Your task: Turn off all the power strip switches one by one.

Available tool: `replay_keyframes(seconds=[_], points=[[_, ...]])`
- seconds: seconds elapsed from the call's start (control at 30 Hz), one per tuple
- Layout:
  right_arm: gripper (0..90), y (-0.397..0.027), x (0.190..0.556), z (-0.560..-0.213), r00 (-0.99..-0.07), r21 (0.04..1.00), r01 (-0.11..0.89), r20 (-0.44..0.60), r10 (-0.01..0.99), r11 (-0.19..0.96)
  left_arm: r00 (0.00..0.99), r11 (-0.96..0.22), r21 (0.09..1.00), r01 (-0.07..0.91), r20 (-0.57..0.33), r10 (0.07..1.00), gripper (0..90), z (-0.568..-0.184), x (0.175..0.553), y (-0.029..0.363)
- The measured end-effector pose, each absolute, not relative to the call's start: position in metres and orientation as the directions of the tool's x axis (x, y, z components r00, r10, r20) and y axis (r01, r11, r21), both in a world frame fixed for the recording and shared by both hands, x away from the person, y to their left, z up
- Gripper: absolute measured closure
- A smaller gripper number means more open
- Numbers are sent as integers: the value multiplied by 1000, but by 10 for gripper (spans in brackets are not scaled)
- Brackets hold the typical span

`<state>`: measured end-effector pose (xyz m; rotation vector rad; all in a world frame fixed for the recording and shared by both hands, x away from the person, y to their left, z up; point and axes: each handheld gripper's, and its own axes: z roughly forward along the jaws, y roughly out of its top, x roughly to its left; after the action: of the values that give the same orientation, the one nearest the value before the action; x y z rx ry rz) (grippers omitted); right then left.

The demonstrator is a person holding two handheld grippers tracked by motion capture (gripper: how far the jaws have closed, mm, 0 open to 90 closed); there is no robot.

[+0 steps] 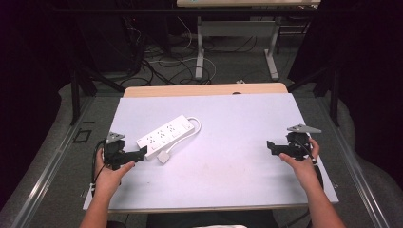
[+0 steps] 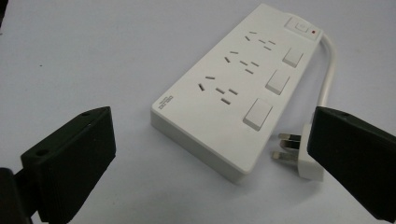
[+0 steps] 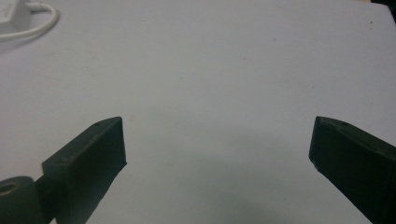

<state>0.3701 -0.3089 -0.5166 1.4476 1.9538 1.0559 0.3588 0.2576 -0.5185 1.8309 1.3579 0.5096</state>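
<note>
The white power strip lay on the bench left of centre, its long axis running diagonally away from the person. The left gripper sat just beside its near end, jaws spread wide and empty, with the plug close by. The right gripper, also spread, stood well apart.

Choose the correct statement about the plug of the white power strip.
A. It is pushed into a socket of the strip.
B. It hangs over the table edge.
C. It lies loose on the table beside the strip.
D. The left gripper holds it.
C: the plug lies on the table next to the power strip, its pins bare, and the left gripper stands open, gripping nothing.
</note>
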Motion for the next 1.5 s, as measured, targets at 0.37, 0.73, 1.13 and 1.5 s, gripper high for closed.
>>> replay_keyframes(seconds=[0.37, 0.73, 1.13, 1.5], points=[[39, -309, 356, -512, -352, 793, 583, 48, 935, 179, 402, -167, 770, 615, -124, 907, 57, -504, 369, 233], [44, -302, 353, -512, -372, 796, 572, 36, 928, 198, 455, -187, 783, 593, -134, 880, 167, -485, 393, 197], [51, -300, 352, -514, -377, 796, 570, 34, 926, 203, 506, -233, 785, 574, -116, 855, 248, -471, 422, 169], [65, -304, 354, -518, -365, 794, 577, 40, 930, 192, 507, -236, 777, 583, -120, 854, 264, -465, 444, 151]])
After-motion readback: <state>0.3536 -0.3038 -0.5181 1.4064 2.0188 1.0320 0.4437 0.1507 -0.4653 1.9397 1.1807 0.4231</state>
